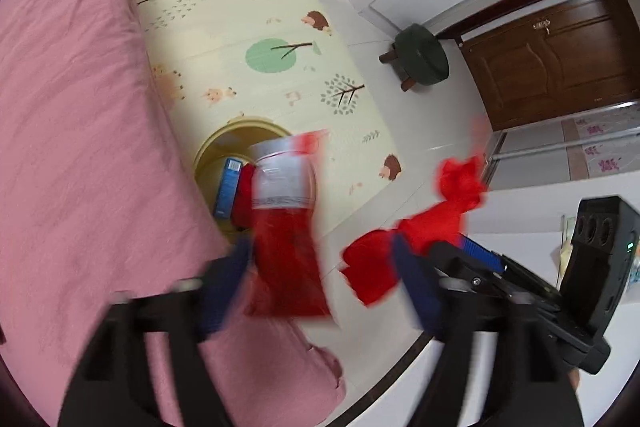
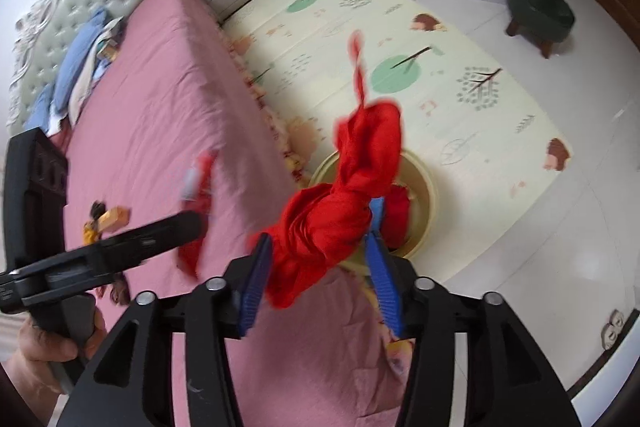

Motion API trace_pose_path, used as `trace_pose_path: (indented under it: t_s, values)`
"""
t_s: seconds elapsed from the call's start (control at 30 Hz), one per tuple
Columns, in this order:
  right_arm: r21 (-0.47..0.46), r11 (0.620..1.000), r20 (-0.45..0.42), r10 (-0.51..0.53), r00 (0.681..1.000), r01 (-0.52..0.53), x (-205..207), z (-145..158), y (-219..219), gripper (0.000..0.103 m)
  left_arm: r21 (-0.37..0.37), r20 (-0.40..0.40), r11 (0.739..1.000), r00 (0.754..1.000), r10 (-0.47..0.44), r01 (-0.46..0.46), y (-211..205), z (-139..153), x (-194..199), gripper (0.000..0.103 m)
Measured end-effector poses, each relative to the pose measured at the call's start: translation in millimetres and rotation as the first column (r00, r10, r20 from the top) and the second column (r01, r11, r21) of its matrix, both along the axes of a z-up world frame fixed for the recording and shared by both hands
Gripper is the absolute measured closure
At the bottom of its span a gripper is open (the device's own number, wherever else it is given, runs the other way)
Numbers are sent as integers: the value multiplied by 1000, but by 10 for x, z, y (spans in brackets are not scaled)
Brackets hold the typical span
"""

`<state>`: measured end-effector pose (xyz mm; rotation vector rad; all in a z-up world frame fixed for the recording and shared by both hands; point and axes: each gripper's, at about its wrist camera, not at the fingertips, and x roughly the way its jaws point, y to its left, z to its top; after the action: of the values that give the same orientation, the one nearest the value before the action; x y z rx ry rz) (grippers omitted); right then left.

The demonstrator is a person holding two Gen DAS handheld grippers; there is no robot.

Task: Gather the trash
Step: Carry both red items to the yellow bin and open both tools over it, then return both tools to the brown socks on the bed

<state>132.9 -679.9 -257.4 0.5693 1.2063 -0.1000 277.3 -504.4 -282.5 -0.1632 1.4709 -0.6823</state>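
Observation:
My left gripper is open above the bed's edge. A blurred red and clear snack packet hangs between its jaws, close to the left blue pad and well apart from the right one. Below it a yellow bin on the floor holds a blue box and something red. My right gripper is shut on a knotted red plastic bag, with both blue pads touching its sides, above the bin. The right gripper and its bag also show in the left wrist view.
The pink bed fills the left side, with a small yellow toy and folded clothes on it. A patterned play mat covers the floor beyond the bin. A green stool stands by the brown door. A hand holds the left gripper.

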Motion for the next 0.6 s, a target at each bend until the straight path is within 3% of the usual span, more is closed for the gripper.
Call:
trace_pose_path:
  t_s: [0.27,0.6]
  values:
    - [31,998,24,-54,998,53,-4,40,-152,54,35,37,999,999,-5,4,94,100,67,18]
    - [55,997,62,43,997,-46,159,273,374,54,19,58,999,997,50,-51,566,253,-72,18]
